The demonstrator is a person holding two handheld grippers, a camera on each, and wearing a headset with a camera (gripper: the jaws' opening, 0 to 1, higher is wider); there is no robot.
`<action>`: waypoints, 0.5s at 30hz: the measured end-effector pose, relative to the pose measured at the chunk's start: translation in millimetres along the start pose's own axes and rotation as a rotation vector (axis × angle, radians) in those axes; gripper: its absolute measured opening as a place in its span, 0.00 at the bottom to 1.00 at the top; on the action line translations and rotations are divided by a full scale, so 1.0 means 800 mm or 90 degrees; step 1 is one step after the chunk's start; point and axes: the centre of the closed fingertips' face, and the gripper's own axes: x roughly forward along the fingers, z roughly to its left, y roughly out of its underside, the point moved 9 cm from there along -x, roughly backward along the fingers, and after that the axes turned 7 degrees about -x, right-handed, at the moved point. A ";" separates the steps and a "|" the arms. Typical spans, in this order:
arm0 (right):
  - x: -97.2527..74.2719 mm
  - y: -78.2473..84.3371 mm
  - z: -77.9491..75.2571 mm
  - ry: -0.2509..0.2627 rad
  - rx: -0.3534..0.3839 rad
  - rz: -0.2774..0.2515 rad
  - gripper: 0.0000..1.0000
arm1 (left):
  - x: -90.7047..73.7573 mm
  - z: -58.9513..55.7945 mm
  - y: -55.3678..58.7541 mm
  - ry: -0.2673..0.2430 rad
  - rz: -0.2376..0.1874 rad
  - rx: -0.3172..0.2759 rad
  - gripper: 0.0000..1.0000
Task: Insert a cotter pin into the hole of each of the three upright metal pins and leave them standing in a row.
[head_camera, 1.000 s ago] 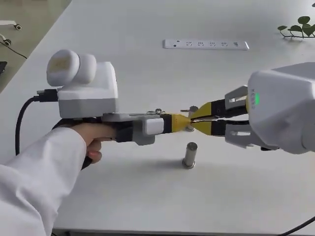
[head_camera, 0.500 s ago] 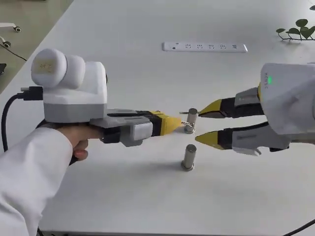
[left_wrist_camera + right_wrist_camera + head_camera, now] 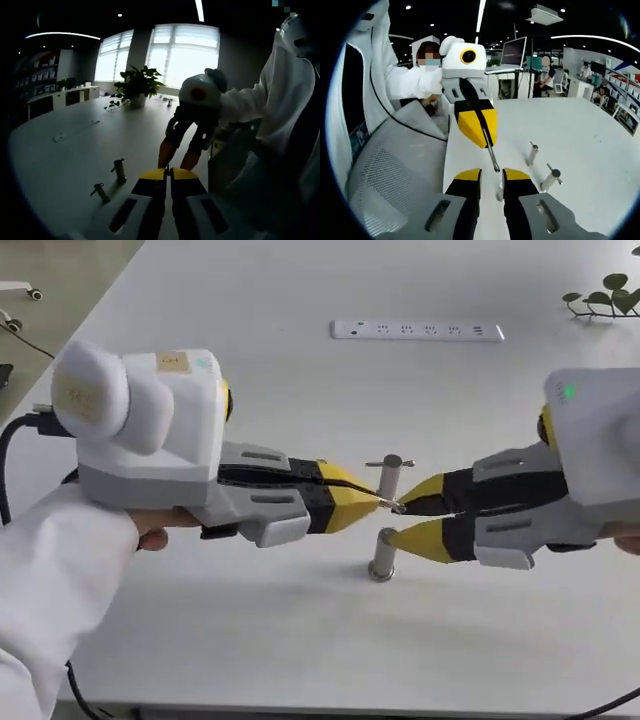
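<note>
Head view, left gripper: your left gripper (image 3: 372, 503) comes in from the left. Its jaws are closed on a thin cotter pin (image 3: 388, 505) that sticks out past the yellow tips.
Head view, right gripper: your right gripper (image 3: 397, 519) faces it from the right, jaws parted by a narrow gap. The cotter pin's free end sits at the tip of the upper jaw; contact cannot be told.
Head view, metal pins: the rear metal pin (image 3: 391, 474) stands upright just behind the meeting tips, with a thin cross-piece through its top. The front metal pin (image 3: 383, 556) stands upright on the white table (image 3: 300, 640), just under the right gripper's lower jaw.
Head view, background: a power strip (image 3: 417, 331) lies far back on the table.
Left gripper view, jaws: your own jaws are pressed together, with only a seam between the yellow tips. The right gripper's two jaws stand apart straight ahead, tip to tip with yours.
Left gripper view, metal pins: two stand on the table to the left of the jaws, off their line.
Right gripper view, jaws: your own jaws stand apart with a clear gap.
Right gripper view, cotter pin: it slants down from the left gripper's closed tips. Its free end is just above the gap, not gripped.
Right gripper view, metal pins: one shows through the gap, on the table below. Two stand to the right, each with a thin cross-piece near its top.
</note>
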 end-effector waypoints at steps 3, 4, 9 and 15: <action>0.001 0.000 0.005 -0.010 0.003 -0.003 0.06 | 0.001 -0.003 0.001 0.007 0.001 0.007 0.00; 0.002 0.000 0.006 -0.014 0.000 -0.003 0.04 | 0.002 -0.004 0.001 0.010 0.000 0.010 0.00; 0.001 0.002 0.010 -0.024 -0.009 0.006 0.00 | 0.003 -0.007 0.004 0.024 0.009 0.023 0.00; -0.003 0.005 0.013 -0.038 -0.011 0.013 0.00 | 0.004 -0.007 0.011 0.033 0.031 0.041 0.00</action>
